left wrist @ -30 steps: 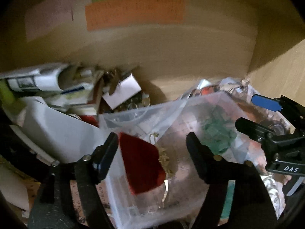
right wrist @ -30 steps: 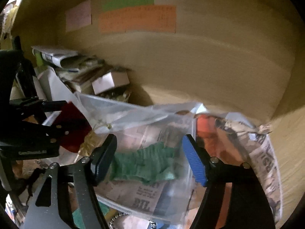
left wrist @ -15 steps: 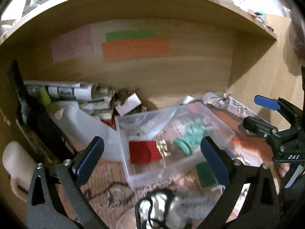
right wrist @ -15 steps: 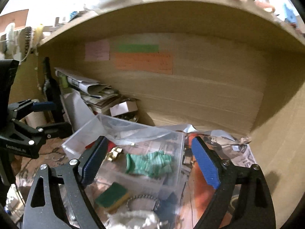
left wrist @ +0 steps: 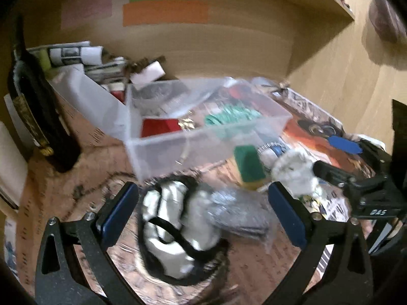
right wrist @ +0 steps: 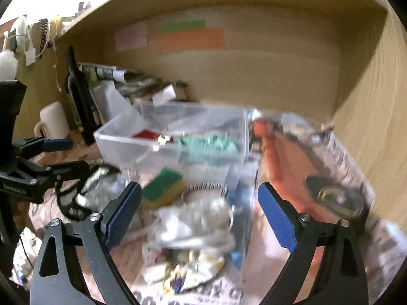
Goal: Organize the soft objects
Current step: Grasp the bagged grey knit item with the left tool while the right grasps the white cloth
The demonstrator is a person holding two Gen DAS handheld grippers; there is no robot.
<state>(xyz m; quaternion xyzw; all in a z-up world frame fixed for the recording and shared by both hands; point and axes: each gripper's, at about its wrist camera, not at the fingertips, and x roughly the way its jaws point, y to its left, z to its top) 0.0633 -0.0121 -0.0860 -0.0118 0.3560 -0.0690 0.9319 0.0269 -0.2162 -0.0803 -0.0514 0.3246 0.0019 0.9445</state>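
Observation:
A clear plastic bin (left wrist: 203,137) (right wrist: 178,137) stands on the shelf; inside lie a red cloth (left wrist: 159,127), a green knit piece (left wrist: 229,117) (right wrist: 208,143) and a small gold item. In front lie a silver-and-black pouch (left wrist: 175,231) (right wrist: 96,185), a green-and-yellow sponge (left wrist: 248,162) (right wrist: 162,186), a grey clear-wrapped bundle (left wrist: 236,211) and a crumpled white cloth (left wrist: 295,170) (right wrist: 198,221). My left gripper (left wrist: 203,213) is open and empty above the pouch. My right gripper (right wrist: 199,216) is open and empty above the white cloth.
A dark bottle (left wrist: 38,117) (right wrist: 78,94) and a white mug (right wrist: 53,122) stand at the left. Rolled newspapers (left wrist: 73,53) and a small white box are piled at the back left. Newspaper (right wrist: 330,178) covers the shelf floor. Wooden walls close the back and right.
Both grippers have pulled back and away from the bin, staying open. The items in front of the bin have come into view beneath them.

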